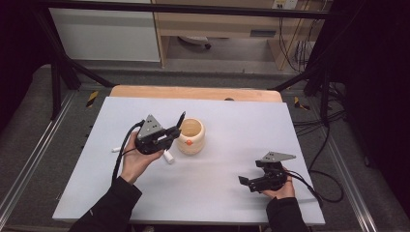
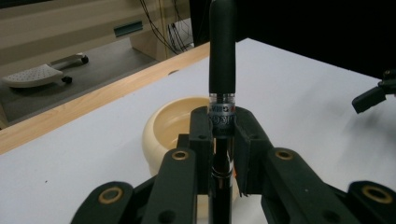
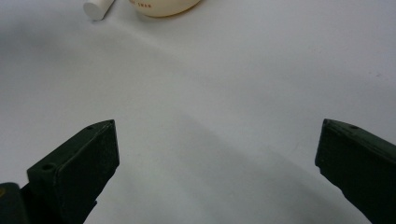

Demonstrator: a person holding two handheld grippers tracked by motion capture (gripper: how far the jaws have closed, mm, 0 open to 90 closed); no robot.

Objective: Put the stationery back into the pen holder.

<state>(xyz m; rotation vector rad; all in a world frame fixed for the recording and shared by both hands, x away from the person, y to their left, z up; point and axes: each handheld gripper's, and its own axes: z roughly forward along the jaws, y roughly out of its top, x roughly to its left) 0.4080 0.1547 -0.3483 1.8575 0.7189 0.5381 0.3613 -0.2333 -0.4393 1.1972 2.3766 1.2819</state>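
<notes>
Left gripper (image 2: 223, 135) is pinching a black pen (image 2: 222, 51) upright, just beside the cream cup (image 1: 191, 136). Right gripper (image 3: 217, 154) is sitting spread wide over the white table (image 1: 232, 145).

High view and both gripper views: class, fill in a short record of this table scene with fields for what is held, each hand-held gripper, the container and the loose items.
held item: black marker pen, upright between the jaws
left hand-held gripper: shut on the pen, beside the cup
right hand-held gripper: open, nothing between the jaws, low over the table
container: cream cup, upright, with an orange mark on its front
loose items: white caps on the white table, left of the cup
</notes>
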